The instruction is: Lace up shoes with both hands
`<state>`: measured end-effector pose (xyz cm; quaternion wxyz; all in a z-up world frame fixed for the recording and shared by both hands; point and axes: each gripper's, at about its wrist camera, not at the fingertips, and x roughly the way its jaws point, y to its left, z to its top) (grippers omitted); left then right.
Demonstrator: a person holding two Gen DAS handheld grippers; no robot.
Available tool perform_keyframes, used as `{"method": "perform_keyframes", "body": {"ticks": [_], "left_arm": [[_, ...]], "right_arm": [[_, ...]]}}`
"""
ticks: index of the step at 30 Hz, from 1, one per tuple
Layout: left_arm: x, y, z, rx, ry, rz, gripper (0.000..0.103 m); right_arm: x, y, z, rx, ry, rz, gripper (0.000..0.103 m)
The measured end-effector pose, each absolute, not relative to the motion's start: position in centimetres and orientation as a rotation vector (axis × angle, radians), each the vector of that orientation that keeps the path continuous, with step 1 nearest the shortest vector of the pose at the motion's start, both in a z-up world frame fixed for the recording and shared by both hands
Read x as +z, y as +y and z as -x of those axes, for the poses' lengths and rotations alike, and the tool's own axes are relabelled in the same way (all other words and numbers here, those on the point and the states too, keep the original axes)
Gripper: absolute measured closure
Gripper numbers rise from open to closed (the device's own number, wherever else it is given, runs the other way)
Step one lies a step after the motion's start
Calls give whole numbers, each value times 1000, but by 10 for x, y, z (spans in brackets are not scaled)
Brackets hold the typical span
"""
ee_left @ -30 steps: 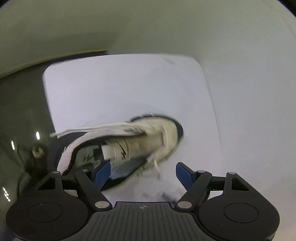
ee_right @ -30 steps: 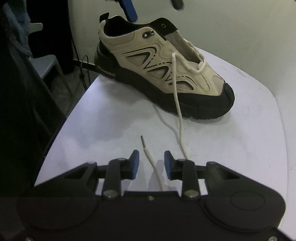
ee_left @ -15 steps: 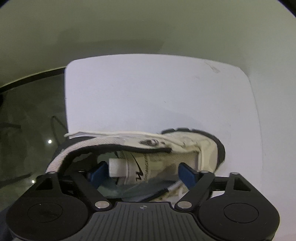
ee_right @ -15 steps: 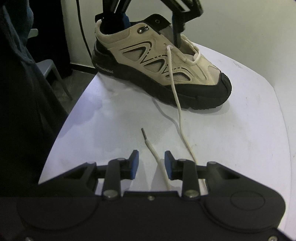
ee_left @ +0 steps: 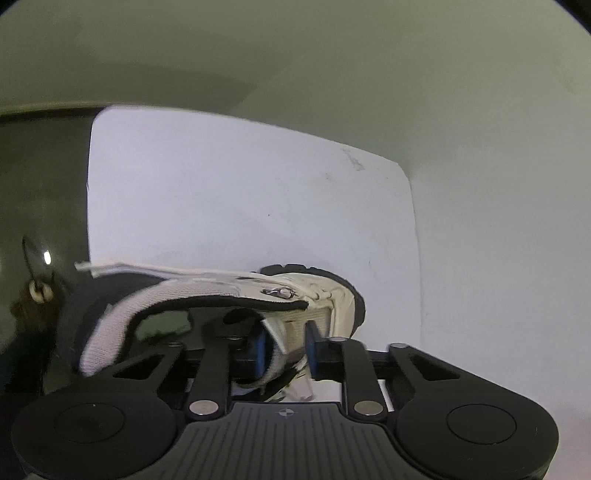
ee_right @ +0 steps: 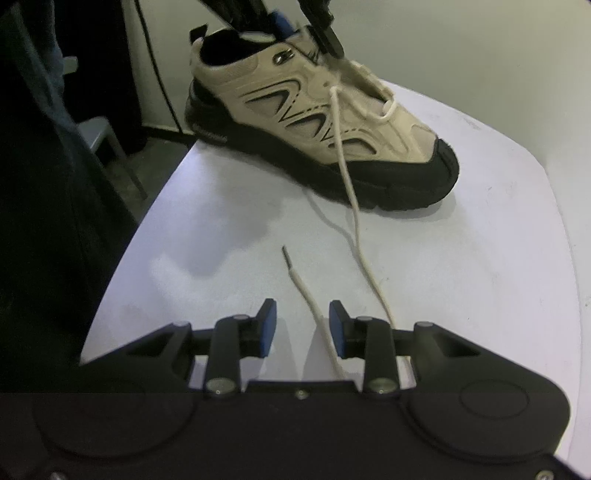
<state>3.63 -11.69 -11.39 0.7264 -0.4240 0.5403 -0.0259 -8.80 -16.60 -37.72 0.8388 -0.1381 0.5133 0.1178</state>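
Note:
A beige shoe with a black sole stands on the white table, toe to the right. Its white lace hangs from an upper eyelet and trails across the table; the dark-tipped lace end lies just ahead of my right gripper, which is open around the lace without pinching it. My left gripper reaches into the shoe's opening from above and is shut on the shoe tongue. It also shows at the top of the right wrist view. The shoe collar fills the left wrist view.
The table edge falls off at the left onto a dark floor. A grey stool and a black cable stand beyond the shoe's heel. A pale wall lies behind the table.
My left gripper has come down into the shoe opening and closed from wide open onto the tongue. The shoe has shifted slightly. My right gripper has stayed open over the lace.

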Motion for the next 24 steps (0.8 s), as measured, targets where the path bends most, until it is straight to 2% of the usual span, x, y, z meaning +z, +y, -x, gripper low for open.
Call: {"method": "perform_keyframes", "body": {"ticks": [7,10,11,15,19,24], "left_arm": [[-112,-118,-46,-233,1238,833,94],[-118,-109,-49,-284,1245,837,95],[-118,-107,-50,-301,1234,829,97],[-109,-106,-47,-380,1193,777,99],[-91,-127,-42,-487,1150,530,99],[-87,-133,-39,-542,1117,407,98]], "right_arm": [[-386,-165,74,279,1079,298,74],[-386,-169,64,299,1095,251,84],[-386,-168,63,308,1097,246,103],[-375,-170,62,323,1077,191,103],[-322,-191,65,266,902,-18,103],[-288,-213,48,247,757,-188,103]]}}
